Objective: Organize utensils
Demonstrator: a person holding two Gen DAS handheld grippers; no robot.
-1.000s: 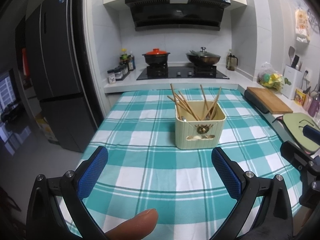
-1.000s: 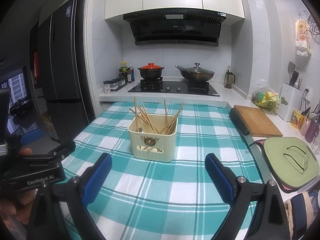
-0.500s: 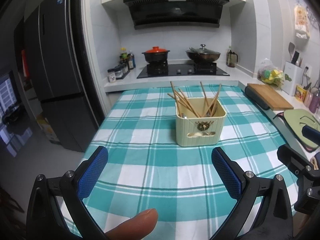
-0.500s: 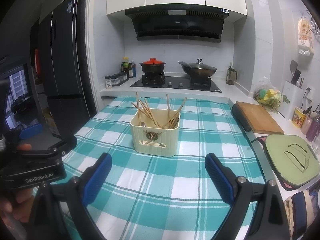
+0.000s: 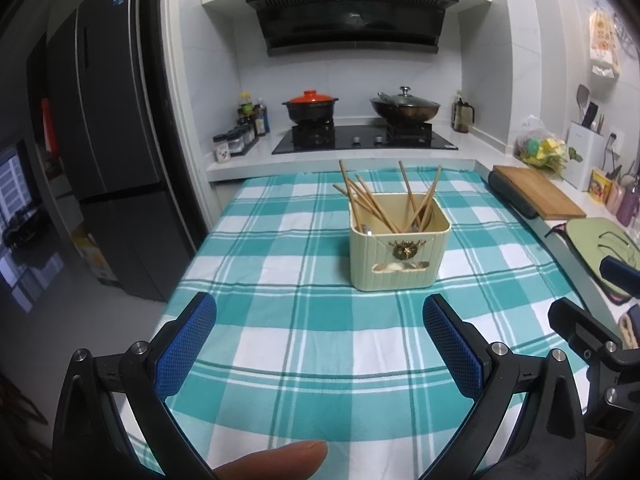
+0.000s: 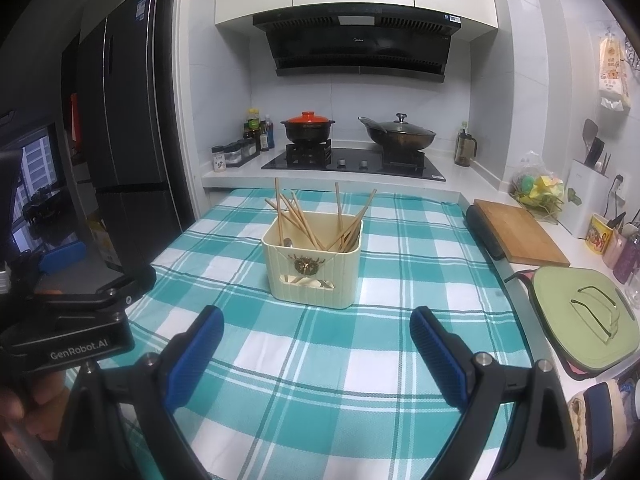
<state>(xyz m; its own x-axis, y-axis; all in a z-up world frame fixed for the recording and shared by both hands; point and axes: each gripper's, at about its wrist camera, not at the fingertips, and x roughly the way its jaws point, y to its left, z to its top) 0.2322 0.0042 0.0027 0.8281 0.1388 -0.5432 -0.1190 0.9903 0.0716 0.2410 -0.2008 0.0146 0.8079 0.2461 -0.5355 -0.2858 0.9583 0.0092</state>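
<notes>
A cream utensil holder [image 5: 399, 251] stands on the teal checked tablecloth [image 5: 304, 320]; it also shows in the right wrist view [image 6: 314, 264]. Several wooden chopsticks [image 5: 372, 204] lean in it, and a metal spoon [image 5: 366, 230] sits low inside. My left gripper [image 5: 320, 336] is open and empty, near the table's front edge, short of the holder. My right gripper [image 6: 316, 344] is open and empty, also short of the holder. The right gripper's body shows at the right edge of the left wrist view [image 5: 592, 344]. The left gripper's body shows at the left of the right wrist view [image 6: 76, 320].
A wooden cutting board [image 6: 520, 236] and a green lid [image 6: 580, 320] lie on the counter to the right. A stove [image 6: 352, 160] with a red-lidded pot [image 6: 308, 128] and a wok [image 6: 400, 134] is behind the table. A dark fridge [image 6: 120, 140] stands on the left.
Both grippers have risen slightly and tilted down, so the holder sits lower in both views. Both stay open and empty.
</notes>
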